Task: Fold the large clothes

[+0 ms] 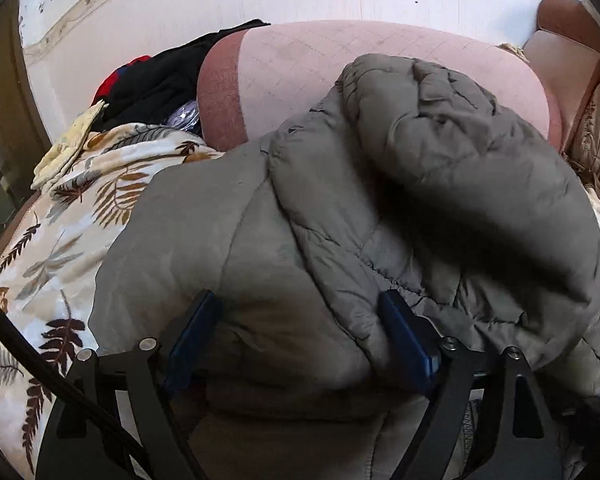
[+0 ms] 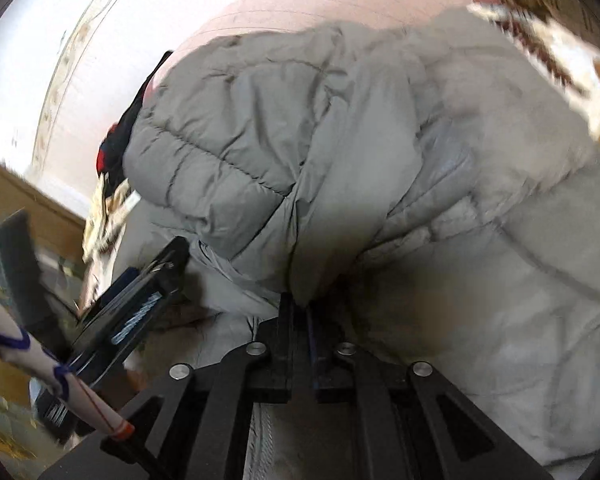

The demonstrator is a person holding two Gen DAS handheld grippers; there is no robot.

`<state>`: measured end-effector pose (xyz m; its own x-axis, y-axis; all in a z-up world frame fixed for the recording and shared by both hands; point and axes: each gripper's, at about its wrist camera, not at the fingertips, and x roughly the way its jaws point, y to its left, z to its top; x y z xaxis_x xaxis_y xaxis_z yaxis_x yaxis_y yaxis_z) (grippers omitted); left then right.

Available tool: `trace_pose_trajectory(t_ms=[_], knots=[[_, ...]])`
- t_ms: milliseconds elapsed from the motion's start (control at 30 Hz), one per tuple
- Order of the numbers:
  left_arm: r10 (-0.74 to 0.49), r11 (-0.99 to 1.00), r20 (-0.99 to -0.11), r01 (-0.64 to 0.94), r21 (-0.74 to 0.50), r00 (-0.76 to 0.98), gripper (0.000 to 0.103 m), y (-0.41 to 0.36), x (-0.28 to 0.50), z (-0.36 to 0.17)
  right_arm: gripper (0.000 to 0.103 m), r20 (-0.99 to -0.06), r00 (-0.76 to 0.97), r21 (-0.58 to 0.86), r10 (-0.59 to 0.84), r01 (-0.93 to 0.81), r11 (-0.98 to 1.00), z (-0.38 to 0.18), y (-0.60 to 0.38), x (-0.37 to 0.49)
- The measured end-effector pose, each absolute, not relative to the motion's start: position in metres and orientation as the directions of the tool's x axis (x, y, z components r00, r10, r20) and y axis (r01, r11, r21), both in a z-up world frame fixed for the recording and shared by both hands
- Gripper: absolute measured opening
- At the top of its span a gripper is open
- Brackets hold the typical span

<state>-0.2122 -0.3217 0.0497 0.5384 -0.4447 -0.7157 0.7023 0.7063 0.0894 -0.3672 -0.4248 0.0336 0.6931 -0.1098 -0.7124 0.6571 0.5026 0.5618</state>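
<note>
Right gripper [image 2: 300, 312] clenched on a fold of the grey quilted puffer jacket [image 1: 380, 200]; left gripper [image 1: 300, 316] spread wide, pressing jacket bulk; advise carrying the pinched fold over evenly.

Leaf-print blanket [image 1: 60, 240], pink cushion [image 1: 320, 64], black-and-red clothing [image 1: 156, 80] beside it.

Left gripper [image 1: 296, 312] spreads its blue fingers [image 1: 404, 332] wide apart; right gripper [image 2: 300, 312] has its jaws pressed nearly together
</note>
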Motion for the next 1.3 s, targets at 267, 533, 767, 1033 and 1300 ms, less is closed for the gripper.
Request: trace_pose_trajectory(t_ms=[267,533,767,1033,1300], knots=[[-0.451,0.717,-0.723,0.695,0.057,0.524,0.089,-0.314,-0.205,0.046,0.008,-0.611,0.700,0.381,-0.369,0.669,0.638,0.136,-0.446,-0.383],[-0.447,0.720,-0.726,0.691,0.054,0.523,0.094,-0.315,-0.198,0.043,0.006,-0.763,0.602,0.343,-0.235,0.685,0.643,0.060,-0.516,-0.337],[-0.464,0.721,-0.715,0.692,0.038,0.523,0.095,-0.312,-0.197,0.045,0.002,-0.762,0.602,0.341,-0.238,0.685,0.644,0.044,-0.522,-0.341],[-0.504,0.735,-0.644,0.678,0.031,0.576,0.092,-0.298,-0.203,0.076,0.008,-0.642,0.686,0.283,-0.342,0.627,0.726,0.131,-0.493,-0.346],[-0.396,0.785,-0.733,0.618,0.042,0.553,0.092,-0.296,-0.176,0.054,0.010,-0.674,0.701,0.259,-0.233,0.520,0.814,0.129,-0.470,-0.281]])
